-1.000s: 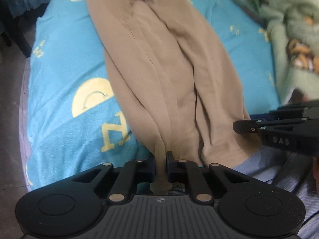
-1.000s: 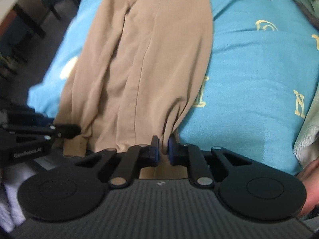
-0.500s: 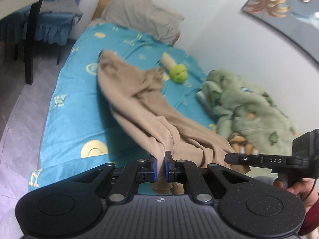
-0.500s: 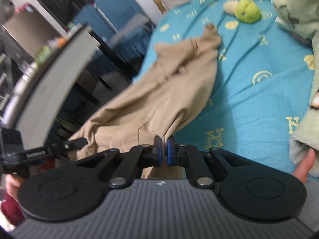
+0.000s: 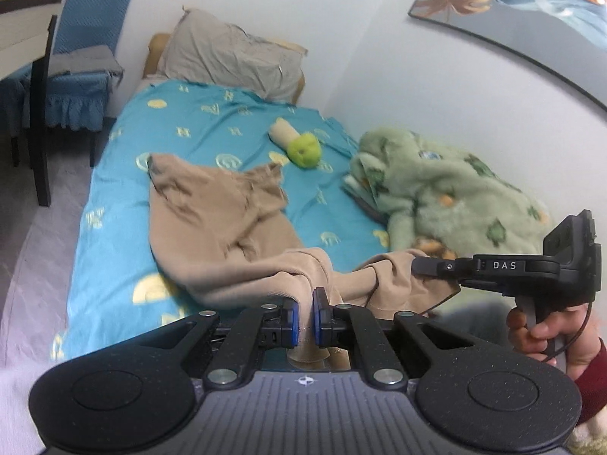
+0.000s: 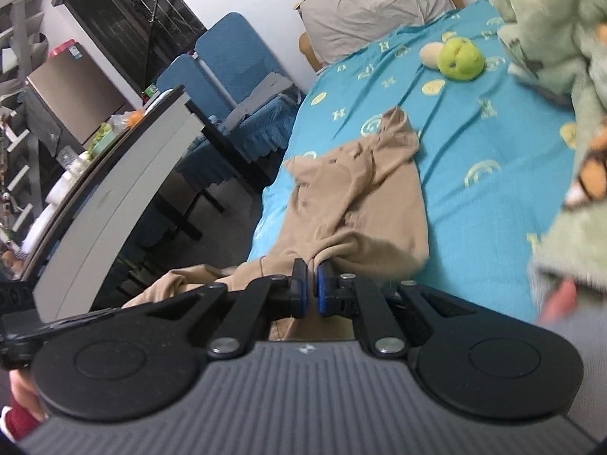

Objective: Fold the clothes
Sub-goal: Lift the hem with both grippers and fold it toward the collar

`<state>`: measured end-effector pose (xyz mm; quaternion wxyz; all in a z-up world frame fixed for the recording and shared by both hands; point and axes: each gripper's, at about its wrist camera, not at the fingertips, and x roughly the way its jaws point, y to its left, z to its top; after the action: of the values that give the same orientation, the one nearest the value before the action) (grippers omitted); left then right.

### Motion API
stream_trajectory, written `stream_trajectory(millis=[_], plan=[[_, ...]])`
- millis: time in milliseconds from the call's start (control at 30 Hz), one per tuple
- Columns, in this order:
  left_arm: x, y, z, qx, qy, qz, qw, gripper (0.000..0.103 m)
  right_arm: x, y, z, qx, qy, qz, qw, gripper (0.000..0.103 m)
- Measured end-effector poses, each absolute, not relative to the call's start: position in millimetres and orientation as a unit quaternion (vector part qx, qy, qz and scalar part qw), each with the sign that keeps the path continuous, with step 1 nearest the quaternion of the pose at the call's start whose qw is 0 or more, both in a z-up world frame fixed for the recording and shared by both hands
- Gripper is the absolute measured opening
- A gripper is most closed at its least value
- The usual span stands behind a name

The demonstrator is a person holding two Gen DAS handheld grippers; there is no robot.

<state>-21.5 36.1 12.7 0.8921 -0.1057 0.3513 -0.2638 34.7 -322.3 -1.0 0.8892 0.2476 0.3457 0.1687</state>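
Both grippers' fingers pinch the tan trousers (image 5: 212, 227); the right gripper (image 5: 425, 267) reads "DAS"

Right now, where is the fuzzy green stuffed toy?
The fuzzy green stuffed toy lies on the blue bedsheet, beyond the tan trousers, between the grey pillow and green blanket.

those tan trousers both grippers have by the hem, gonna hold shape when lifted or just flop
Likely flop: the tan trousers sag between the left gripper and the right gripper and bunch in loose folds on the bed. They look thin and light. The far end will probably drag along the sheet rather than lift.
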Motion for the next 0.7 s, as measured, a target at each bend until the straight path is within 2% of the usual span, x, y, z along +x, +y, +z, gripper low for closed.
stream_trajectory(millis=[367,700], plan=[[129,26,-9,-0.106,0.341,-0.195,0.913,0.008,175,-314,-27,0.241,0.363,0.137,0.890,0.009],[234,9,-109,-0.083,0.368,-0.147,0.914,0.009,275,-298,-106,0.197,0.427,0.100,0.877,0.010]])
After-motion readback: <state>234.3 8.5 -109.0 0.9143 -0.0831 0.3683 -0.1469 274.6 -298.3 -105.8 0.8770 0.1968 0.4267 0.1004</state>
